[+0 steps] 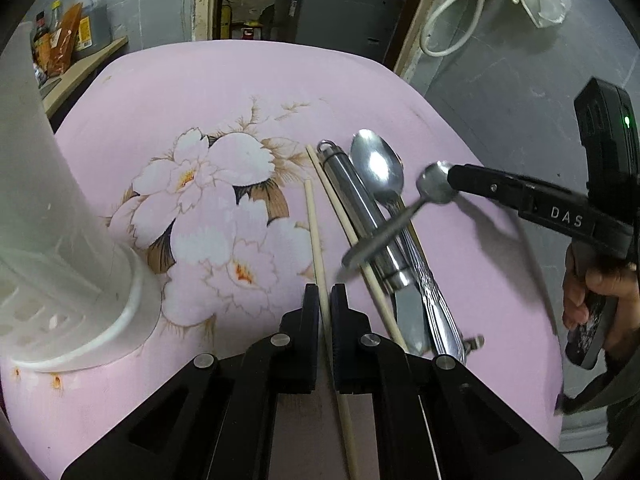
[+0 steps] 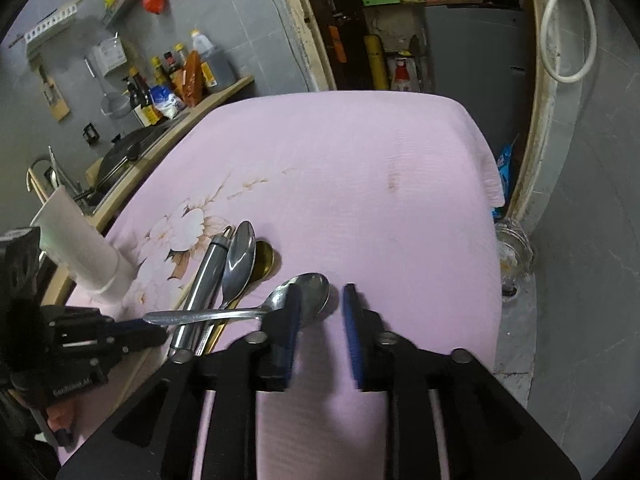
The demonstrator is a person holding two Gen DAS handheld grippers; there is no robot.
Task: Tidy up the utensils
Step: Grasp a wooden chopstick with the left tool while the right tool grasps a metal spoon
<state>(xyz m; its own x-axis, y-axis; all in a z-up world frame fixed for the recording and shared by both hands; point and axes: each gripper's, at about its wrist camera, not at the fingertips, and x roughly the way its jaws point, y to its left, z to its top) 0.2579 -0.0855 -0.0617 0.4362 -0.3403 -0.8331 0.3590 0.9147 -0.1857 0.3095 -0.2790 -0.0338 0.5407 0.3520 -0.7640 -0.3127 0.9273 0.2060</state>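
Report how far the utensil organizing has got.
Done: nothing visibly in the white holder. In hand: left tongs clamp one chopstick; right tongs sit open at the small spoon, not gripping. Left: second chopstick, knife, large spoon on the pink cloth.

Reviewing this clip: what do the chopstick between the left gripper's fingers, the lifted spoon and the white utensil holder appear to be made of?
Chopstick: pale and matte with no shine, probably wood or bamboo. Lifted spoon: polished metal, likely stainless steel, judging by the bright reflections on its bowl. Utensil holder: white, slightly translucent, with moulded slots near its base, so it looks like plastic.
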